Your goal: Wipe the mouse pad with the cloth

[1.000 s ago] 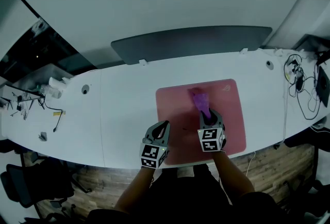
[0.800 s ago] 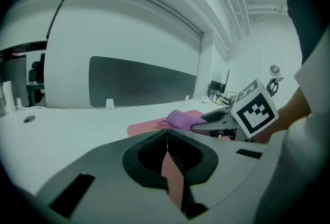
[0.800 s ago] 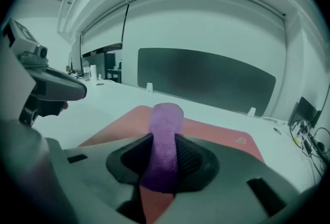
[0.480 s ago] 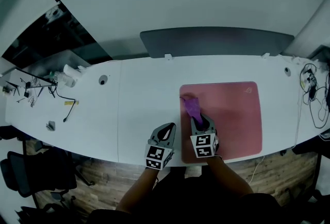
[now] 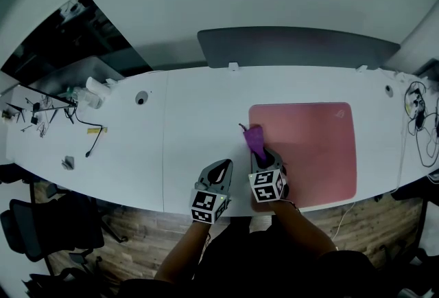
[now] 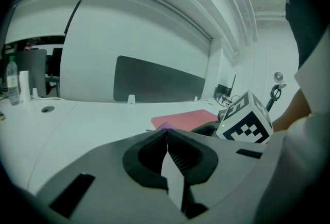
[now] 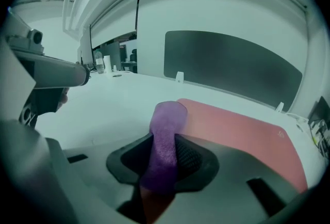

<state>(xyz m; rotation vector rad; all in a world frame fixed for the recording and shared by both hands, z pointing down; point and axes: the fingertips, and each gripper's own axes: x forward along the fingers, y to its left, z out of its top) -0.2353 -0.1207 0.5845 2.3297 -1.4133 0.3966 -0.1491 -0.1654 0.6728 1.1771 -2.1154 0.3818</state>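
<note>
Clamping a purple cloth (image 7: 165, 135) between its two jaws, the right gripper (image 5: 260, 155) sits nearest the person, over the near-left part of the pink mouse pad (image 5: 309, 145). The cloth runs up through the jaw gap and stands out ahead of the tips. Its free end reaches the pad's left edge, where pad meets bare table (image 5: 192, 132).

Just beside it, on the person's left, the left gripper (image 5: 222, 165) is over the white table, off the pad. Its own view shows the jaws pressed together along one line with nothing between them. The right gripper's marker cube (image 6: 246, 122) shows close at that view's right.

Beyond the grippers, the mouse pad lies flat on the right half of the table, with a small logo in its far right corner.

Farther back, a dark grey divider panel (image 5: 295, 49) stands upright along the table's far edge, held by small white clips. A round grommet (image 5: 142, 97) sits in the table to the left. A clear bottle (image 5: 84, 93) and loose wires lie at the far left end. A tangle of cables (image 5: 418, 125) lies at the far right end.
</note>
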